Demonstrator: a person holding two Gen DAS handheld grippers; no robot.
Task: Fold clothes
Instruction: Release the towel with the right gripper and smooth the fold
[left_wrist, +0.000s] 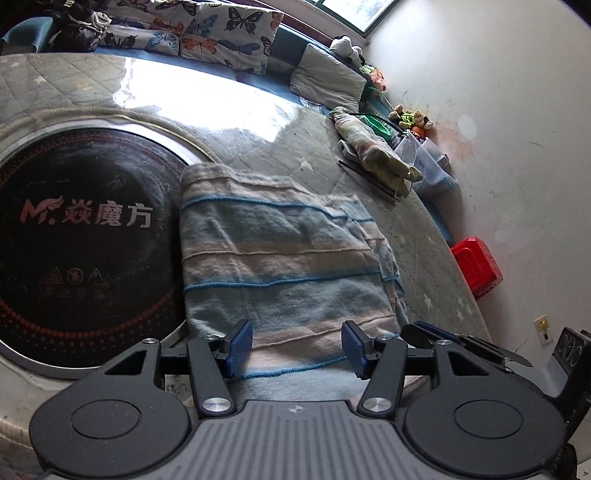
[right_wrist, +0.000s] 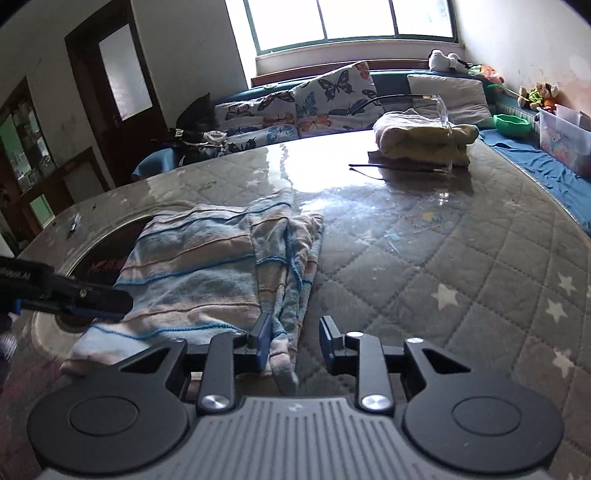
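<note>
We see the striped garment (left_wrist: 280, 258) lying flattened at the table's (right_wrist: 461, 258) near edge, partly over the inset cooktop (left_wrist: 85, 236). Both our left gripper (left_wrist: 297, 349) and right gripper (right_wrist: 291, 341) stand wide apart, empty. The cloth looks soft, light and limp; its bunched right edge seems the best place to pinch.

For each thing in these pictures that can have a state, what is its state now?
Left gripper: open, over the near edge of the striped towel.
Right gripper: open, at the towel's bunched right edge.
Striped towel: folded, flat on the table, right side bunched, partly over the round cooktop.
Second cloth: folded, at the far end of the table.
Door: shut.
</note>
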